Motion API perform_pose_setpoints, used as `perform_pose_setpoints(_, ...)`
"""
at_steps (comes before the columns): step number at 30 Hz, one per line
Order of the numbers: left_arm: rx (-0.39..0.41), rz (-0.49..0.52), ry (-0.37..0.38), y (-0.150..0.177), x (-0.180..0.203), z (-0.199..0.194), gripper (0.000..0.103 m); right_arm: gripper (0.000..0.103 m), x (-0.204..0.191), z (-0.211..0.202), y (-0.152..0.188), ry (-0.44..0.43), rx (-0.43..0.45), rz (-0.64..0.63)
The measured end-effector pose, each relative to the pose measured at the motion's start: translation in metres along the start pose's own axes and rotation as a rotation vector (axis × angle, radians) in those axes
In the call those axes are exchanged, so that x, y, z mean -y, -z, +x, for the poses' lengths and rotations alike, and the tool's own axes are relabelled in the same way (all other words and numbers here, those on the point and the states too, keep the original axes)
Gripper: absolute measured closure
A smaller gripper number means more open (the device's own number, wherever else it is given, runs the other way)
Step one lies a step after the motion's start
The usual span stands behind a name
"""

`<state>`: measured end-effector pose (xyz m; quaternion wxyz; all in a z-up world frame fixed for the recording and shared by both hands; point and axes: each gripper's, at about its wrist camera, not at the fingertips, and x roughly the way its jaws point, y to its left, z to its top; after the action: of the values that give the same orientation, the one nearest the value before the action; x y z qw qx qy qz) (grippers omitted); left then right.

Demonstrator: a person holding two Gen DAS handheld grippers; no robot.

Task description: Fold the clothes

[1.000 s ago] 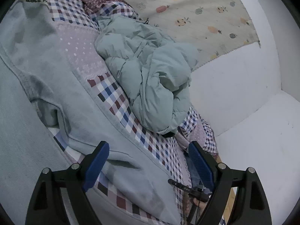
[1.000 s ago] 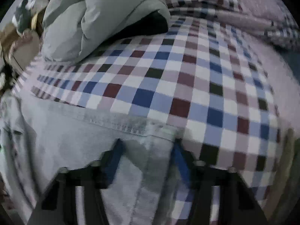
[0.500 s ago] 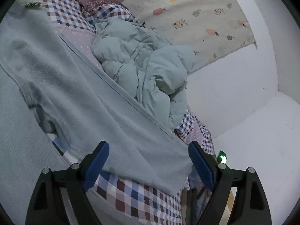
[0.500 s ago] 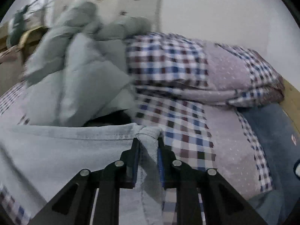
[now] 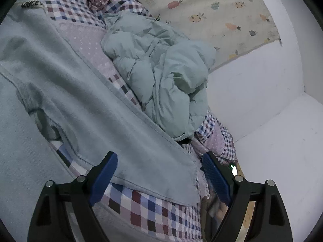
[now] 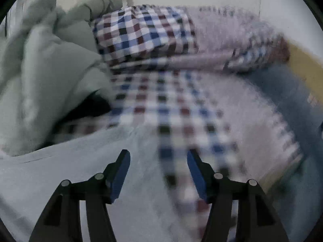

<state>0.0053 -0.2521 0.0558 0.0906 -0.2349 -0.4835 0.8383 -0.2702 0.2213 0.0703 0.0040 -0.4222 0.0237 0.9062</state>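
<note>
**Figure: Both hand-held grippers open above a partly folded garment on a bed**

The light blue-grey garment (image 5: 84,104) lay spread on the checked bedspread (image 5: 153,207), one panel turned diagonally across it so that its hemmed corner (image 5: 187,193) rested near the bed's edge. The left hand-held gripper (image 5: 160,178) hovered over that corner with its jaws wide apart, holding nothing. The right hand-held gripper (image 6: 158,174) was likewise spread and empty, the garment's edge (image 6: 84,157) lying beneath and to its left. A crumpled pale green quilted jacket (image 5: 161,68) sat just beside the folded edge.

Risks, as judged: the turned panel lay unpinned and could slide back or wrinkle if either gripper dragged across it; a grasp might also catch the bedspread beneath, or disturb the neighbouring jacket.

Limits of view: the right wrist view was motion-blurred, so the hem's exact position was uncertain. The garment's far side ran beyond the left wrist view, and its label (image 5: 30,4) was only partly legible.
</note>
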Motion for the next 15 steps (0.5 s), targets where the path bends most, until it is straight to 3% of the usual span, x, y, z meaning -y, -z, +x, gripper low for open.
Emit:
perform_pose_setpoints(3, -0.01, -0.008, -0.021, 0.001, -0.002, 0.001, 0.014, 0.04, 0.023, -0.017, 0.035, -0.064, -0.059, 0.058)
perform_pose_setpoints(9, -0.031, -0.004, -0.032, 0.005, -0.001, 0.003, 0.014, 0.04, 0.064, -0.011, 0.088, -0.076, -0.184, 0.158)
perform_pose_setpoints(11, -0.035, 0.007, -0.036, 0.007, 0.002, 0.004, 0.014, 0.04, 0.069, -0.007, 0.092, -0.095, -0.193, 0.164)
perform_pose_setpoints(15, -0.032, 0.023, -0.053, 0.008, 0.003, 0.003, 0.014, 0.051, 0.07, -0.006, 0.094, -0.084, -0.187, 0.115)
